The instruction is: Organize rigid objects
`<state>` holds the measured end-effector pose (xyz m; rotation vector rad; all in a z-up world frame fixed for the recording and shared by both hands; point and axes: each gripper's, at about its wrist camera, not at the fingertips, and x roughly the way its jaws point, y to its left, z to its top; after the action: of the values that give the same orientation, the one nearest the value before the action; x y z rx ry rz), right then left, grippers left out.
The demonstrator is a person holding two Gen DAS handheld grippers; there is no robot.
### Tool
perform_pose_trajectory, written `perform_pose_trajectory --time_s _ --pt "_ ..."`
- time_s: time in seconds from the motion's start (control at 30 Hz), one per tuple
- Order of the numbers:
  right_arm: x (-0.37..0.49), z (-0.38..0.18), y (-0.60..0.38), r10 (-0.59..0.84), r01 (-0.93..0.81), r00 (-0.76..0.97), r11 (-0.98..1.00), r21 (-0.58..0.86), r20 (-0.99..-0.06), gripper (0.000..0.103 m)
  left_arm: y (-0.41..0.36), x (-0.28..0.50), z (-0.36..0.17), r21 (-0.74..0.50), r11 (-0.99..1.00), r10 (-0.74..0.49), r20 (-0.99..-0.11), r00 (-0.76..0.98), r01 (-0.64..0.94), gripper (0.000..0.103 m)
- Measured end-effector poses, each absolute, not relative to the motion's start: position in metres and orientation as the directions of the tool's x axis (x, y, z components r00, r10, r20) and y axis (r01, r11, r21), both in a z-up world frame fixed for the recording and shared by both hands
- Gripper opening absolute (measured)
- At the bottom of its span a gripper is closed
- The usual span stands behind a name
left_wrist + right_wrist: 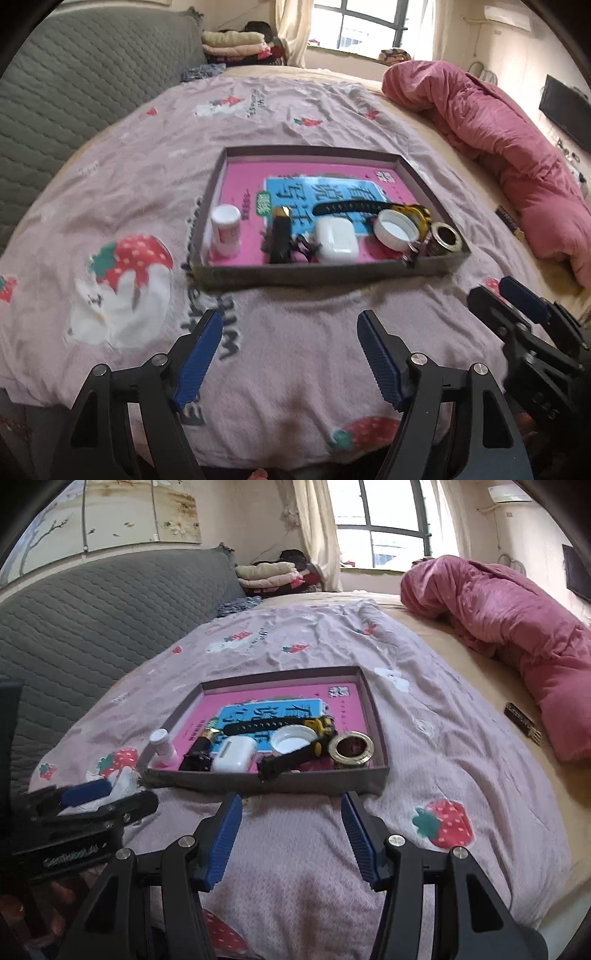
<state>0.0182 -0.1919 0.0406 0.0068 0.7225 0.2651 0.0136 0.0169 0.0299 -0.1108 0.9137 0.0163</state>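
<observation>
Nearest the lens, left gripper point(288, 354) with blue ribbed pads spread wide, nothing between them, angled down over the pink strawberry-print blanket point(122, 184) on the bed. Right gripper point(291, 838) likewise parted and empty, pointed down at the same blanket, just short of the tray's near wall. Each gripper caught from the side in the other's view: right one at the right edge of the left wrist view, left one at the lower left of the right wrist view.

Just beyond, shallow grey cardboard tray point(295, 275) lined with a pink-and-blue printed sheet point(240, 177), holding everything in a row along its near wall: white cylindrical bottle point(225, 230) upright at the left, black lipstick tube with gold collar point(279, 236) lying beside it, white earbud case point(336, 238), white round jar lid point(395, 229) turned hollow side up, black strap with a yellow-black piece point(354, 207) behind these, brass-rimmed ring fitting point(447, 238) in the right corner.

Seen more fully only from the right wrist: strap's near end draped by the tray's front wall point(284, 764), and a painted wall panel point(140, 513) above the grey quilted headboard point(92, 620).

Farther right, small dark flat object point(521, 723) on the bed, beside the rumpled pink quilt point(517, 627). Farthest back, folded clothes point(232, 44) and a window point(384, 520).
</observation>
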Motion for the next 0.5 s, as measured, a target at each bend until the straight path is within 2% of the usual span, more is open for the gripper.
perform_pose_trajectory --time_s 0.07,0.5 --pt "0.016 0.04 -0.192 0.233 -0.23 0.716 0.969 0.093 -0.658 0.055 0.013 0.009 0.03 -0.057 0.997 -0.009 -0.787 0.617 -0.058 0.077" --pt "0.003 0.044 -0.197 0.232 -0.192 0.709 0.972 0.134 -0.666 0.056 0.006 -0.008 0.037 -0.04 0.997 0.007 -0.783 0.622 -0.062 0.077"
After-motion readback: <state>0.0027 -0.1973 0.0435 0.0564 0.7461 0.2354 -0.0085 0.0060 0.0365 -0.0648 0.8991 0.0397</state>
